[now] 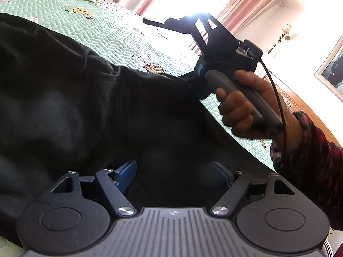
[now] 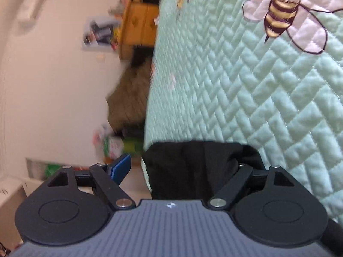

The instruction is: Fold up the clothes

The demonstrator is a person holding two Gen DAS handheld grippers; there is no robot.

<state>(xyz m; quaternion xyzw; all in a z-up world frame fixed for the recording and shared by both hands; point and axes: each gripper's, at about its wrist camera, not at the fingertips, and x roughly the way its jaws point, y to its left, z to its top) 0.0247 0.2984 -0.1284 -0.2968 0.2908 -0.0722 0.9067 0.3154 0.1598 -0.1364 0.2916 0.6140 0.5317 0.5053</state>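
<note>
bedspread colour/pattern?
Mint-green quilted bedspread in a zigzag stitch, with appliquéd bees; clearest in the right wrist view.

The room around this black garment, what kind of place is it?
Most likely a bedroom: the black garment lies on a bed with a quilted green bedspread, there are curtains at a bright window, and a wooden cabinet.

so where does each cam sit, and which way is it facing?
Left wrist: on the left gripper, looking across the black garment on the green quilt; shows its blue fingers, the right gripper and the hand holding it.
Right wrist: on the right gripper, rolled sideways, looking along the quilt edge toward the wall; one finger hidden by garment.
Shared: garment, quilt.
</note>
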